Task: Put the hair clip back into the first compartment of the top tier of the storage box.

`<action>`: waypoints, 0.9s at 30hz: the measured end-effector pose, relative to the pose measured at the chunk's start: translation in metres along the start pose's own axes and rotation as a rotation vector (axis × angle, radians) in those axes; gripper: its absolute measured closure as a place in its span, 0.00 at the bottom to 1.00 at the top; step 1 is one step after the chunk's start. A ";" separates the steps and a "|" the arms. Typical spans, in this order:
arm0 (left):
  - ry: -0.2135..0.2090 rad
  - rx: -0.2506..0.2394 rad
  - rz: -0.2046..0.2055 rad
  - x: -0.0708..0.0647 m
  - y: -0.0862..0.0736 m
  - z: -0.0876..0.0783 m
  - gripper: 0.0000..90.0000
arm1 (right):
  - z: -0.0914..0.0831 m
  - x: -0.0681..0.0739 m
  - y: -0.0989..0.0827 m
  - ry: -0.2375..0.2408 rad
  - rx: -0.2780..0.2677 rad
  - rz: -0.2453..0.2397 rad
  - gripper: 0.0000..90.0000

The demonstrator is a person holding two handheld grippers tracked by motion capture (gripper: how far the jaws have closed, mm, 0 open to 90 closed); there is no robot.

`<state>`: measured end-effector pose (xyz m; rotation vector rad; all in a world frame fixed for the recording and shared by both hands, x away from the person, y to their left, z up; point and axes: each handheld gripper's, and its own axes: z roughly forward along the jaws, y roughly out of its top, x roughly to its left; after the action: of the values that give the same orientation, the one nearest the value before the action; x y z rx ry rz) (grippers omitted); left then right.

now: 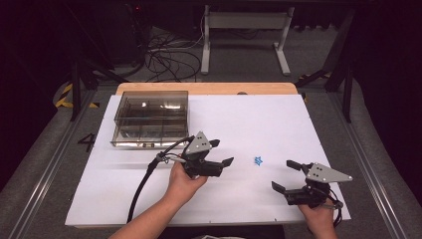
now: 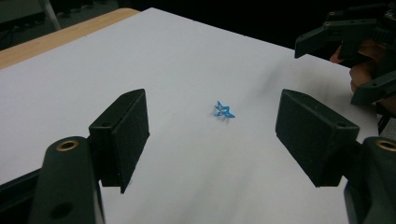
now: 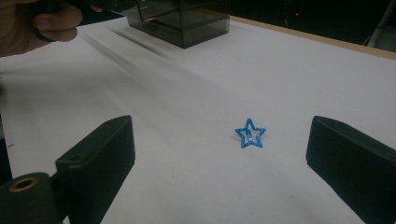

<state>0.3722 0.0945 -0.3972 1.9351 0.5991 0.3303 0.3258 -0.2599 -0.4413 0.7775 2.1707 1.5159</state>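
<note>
L gripper [image 1: 222,152] lining up on blue star clip [image 1: 259,161], mid-desk toward the right edge.
Jaws wide, nothing between; centre them over the clip w/ pads low to the desk before closing. R gripper [image 1: 285,175] open, idle near the front-right corner.

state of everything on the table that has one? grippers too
Small blue star-shaped clip: lying free on the white sheet, nothing touching it.
Smoky transparent plastic compartment box: resting at the sheet's far left; lid state unclear.
Left gripper: jaws open, empty, pointed at the star.
Right gripper: jaws open, empty.
</note>
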 end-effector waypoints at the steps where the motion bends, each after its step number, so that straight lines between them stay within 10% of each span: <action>1: -0.001 0.005 0.000 0.000 0.000 0.003 0.30 | 0.000 0.000 0.000 -0.002 0.001 -0.002 0.10; 27: -0.026 0.092 -0.042 -0.004 -0.002 0.062 0.34 | 0.000 -0.001 -0.001 0.012 -0.002 0.005 0.10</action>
<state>0.3984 0.0457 -0.4249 2.0085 0.6468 0.2540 0.3268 -0.2609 -0.4421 0.7763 2.1775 1.5286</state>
